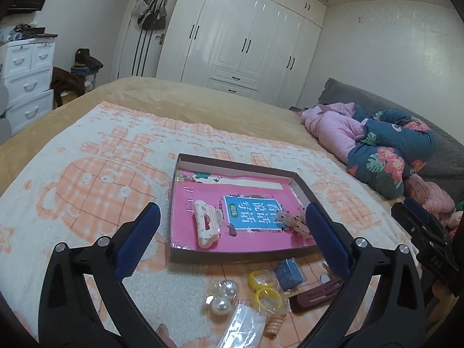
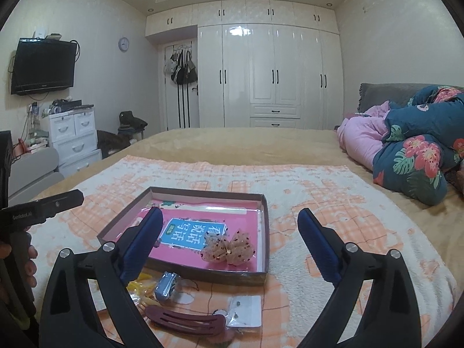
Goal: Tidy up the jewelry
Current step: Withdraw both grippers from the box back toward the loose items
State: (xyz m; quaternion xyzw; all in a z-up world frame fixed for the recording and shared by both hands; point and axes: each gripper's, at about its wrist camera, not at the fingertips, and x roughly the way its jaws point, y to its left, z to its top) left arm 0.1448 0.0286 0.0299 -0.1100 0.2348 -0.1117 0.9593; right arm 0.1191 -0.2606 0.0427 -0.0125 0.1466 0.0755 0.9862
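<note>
A shallow cardboard box with a pink book in its bottom lies on the towel. In it are a white hair claw and a beige mesh bow. In front of the box lie two pearl balls, yellow rings, a blue packet, a maroon hair clip and a small earring bag. My left gripper is open and empty above the loose pieces. My right gripper is open and empty, just before the box.
The work is on a peach and white towel spread on a bed. Folded quilts lie at the right. A wardrobe stands behind; white drawers and a television at the left.
</note>
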